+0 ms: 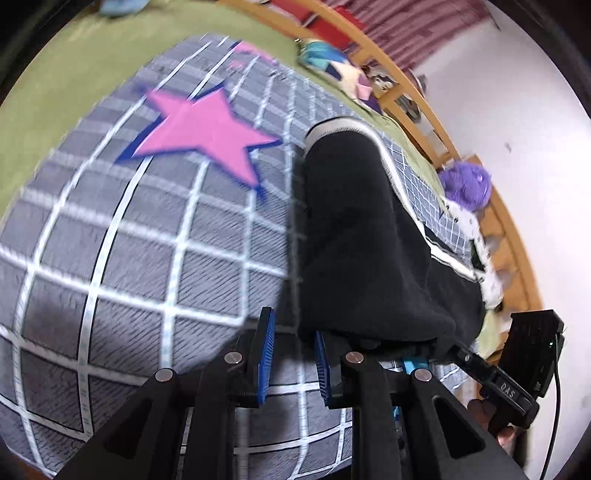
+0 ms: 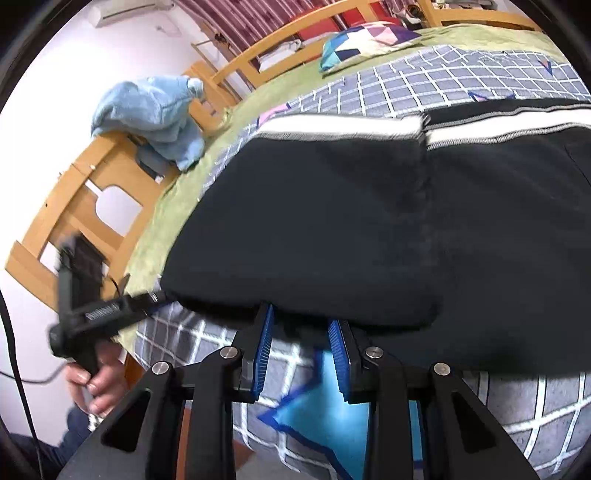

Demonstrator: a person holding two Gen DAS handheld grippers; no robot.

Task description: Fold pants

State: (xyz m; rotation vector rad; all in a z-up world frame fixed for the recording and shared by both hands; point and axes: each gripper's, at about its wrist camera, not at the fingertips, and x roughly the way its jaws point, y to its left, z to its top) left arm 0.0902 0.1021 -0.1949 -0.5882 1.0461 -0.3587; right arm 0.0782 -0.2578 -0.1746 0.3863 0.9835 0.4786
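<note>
Nearest in the left wrist view, the left gripper has its blue-padded jaws slightly parted over the grey checked blanket, and no cloth lies between the pads; the hem of the black pants sits just against the right-hand finger's tip. In the right wrist view, the right gripper stands with a narrow gap, the folded near edge of the pants lying across its fingertips; whether the pads actually pinch the cloth I cannot tell. Below it a blue star is printed on the blanket.

The pants lie folded on the blanket, with a white-banded edge on their far side. A pink star marks the blanket to their left in the left view.

Under the blanket spreads a green sheet. At its far end rests a patchwork pillow. A wooden bed frame rims the mattress, with a light-blue towel draped over it and something purple at the other rail. Beyond are white walls and a striped curtain. A hand grips the left tool's handle.
</note>
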